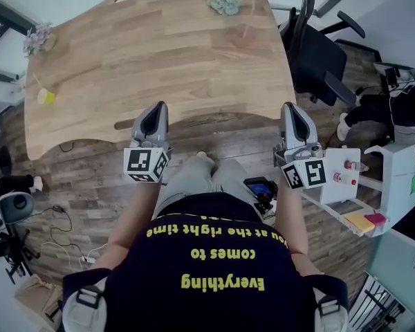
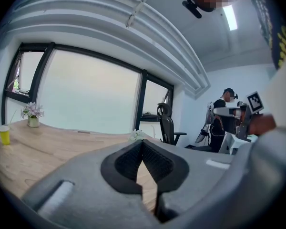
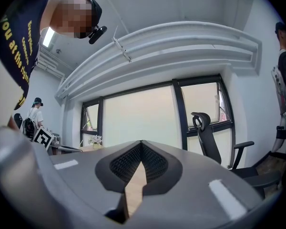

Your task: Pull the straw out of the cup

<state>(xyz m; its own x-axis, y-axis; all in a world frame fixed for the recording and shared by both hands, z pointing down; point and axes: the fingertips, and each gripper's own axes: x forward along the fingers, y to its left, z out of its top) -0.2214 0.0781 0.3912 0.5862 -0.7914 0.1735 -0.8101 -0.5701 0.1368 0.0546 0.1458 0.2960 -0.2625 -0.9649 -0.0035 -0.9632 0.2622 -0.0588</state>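
Pink cup [image 1: 243, 36] stands at the table's [image 1: 159, 54] 1 o'clock, near the far edge, with a faint straw [image 1: 252, 11] rising from it. A pale flower bunch [image 1: 225, 2] sits just beside the cup, at its 11 o'clock. A yellow cup [image 1: 46, 97] stands at the table's 9 o'clock with a second straw [image 1: 36, 82] in it, and a flower vase [image 1: 39, 39] is near it at its 12 o'clock. I read both claws as clenched, tips meeting with nothing between them. Left gripper [image 1: 156, 113] and right gripper [image 1: 291, 113] hover at the table's near edge, on the 6 o'clock side, well apart from both cups. A black office chair [image 1: 318, 54] is at the table's 3 o'clock.
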